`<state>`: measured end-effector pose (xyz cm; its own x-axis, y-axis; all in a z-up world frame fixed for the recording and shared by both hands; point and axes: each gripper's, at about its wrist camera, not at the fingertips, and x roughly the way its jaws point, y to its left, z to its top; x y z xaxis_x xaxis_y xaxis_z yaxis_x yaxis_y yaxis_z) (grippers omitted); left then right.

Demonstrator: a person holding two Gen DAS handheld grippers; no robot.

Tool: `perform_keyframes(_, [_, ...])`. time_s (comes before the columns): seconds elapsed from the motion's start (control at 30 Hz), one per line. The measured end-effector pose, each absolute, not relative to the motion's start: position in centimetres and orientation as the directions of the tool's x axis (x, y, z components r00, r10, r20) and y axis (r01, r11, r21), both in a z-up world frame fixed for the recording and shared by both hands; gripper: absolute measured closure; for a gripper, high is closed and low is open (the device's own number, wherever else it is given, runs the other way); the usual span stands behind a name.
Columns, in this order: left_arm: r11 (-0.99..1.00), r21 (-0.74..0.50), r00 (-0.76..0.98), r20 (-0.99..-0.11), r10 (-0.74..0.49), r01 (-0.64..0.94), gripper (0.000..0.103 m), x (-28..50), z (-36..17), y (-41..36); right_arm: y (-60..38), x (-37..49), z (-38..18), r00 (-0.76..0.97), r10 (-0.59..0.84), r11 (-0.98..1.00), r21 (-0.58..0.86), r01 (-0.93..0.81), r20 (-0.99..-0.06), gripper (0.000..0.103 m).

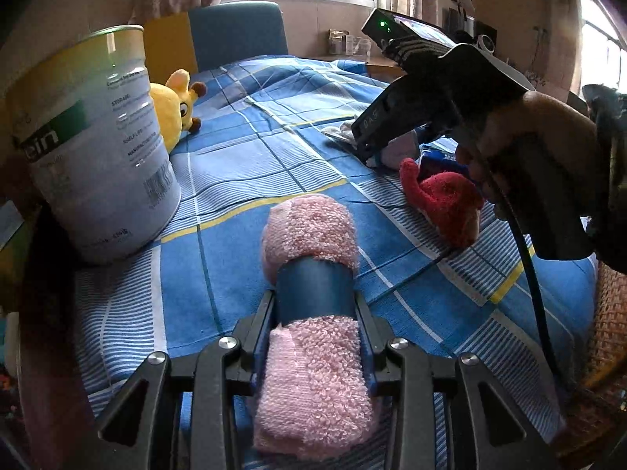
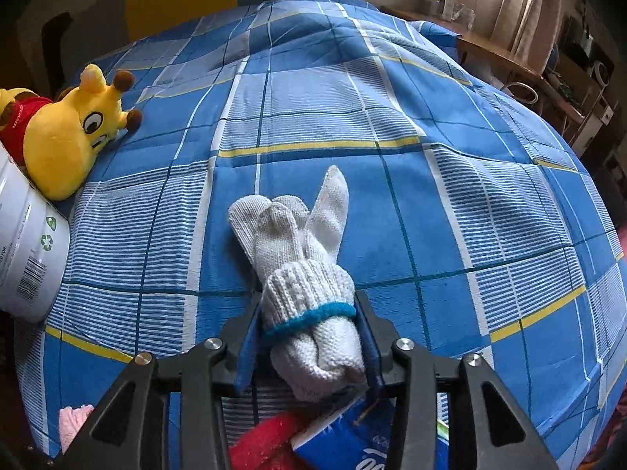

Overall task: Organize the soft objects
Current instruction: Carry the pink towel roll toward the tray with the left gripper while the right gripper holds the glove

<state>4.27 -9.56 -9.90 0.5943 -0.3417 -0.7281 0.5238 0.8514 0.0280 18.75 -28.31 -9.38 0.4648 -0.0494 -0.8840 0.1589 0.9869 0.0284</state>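
Note:
A rolled pink towel [image 1: 309, 227] with a dark blue band round its middle lies on the blue checked bedcover [image 1: 243, 145]. My left gripper [image 1: 313, 293] is shut on it at the band. In the right wrist view, a rolled pair of white knit gloves [image 2: 309, 270] with a teal cuff edge rests on the cover. My right gripper [image 2: 307, 301] is shut on the bundle at the cuff, both pads against the knit. The left wrist view shows the right gripper [image 1: 370, 156] held by a hand, pointing down at the bed's right side.
A large white tin [image 1: 98, 137] [image 2: 23, 250] stands at the left, with a yellow plush toy [image 1: 172, 109] [image 2: 70, 133] behind it. A red soft item [image 1: 443, 199] [image 2: 266, 442] and a blue packet [image 2: 364, 442] lie near the right gripper. A wooden desk [image 2: 490, 55] runs along the bed's far right.

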Motion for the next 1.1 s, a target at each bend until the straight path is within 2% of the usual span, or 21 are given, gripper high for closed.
perform_keyframes(0.27, [0.867,0.026,0.600,-0.732,-0.323,0.498,0.067,3.9,-9.7,-9.4,-27.8,18.7,-9.4,0.471,-0.079,0.989,-0.010,0.147,-0.878,0.059])
perform_keyframes(0.47, [0.895,-0.029,0.593,-0.740,-0.319,0.445,0.070,3.4,-8.4,-8.3,-27.3,18.5,-9.5,0.484,-0.099,0.991,-0.042,0.126,-0.870,0.059])
perform_keyframes(1.1, [0.939,-0.023,0.703,-0.657,-0.272,0.343,0.070,0.1,-1.3,-3.7,-26.9,18.5,-9.3,0.496,-0.124,0.991,-0.080,0.110,-0.860,0.059])
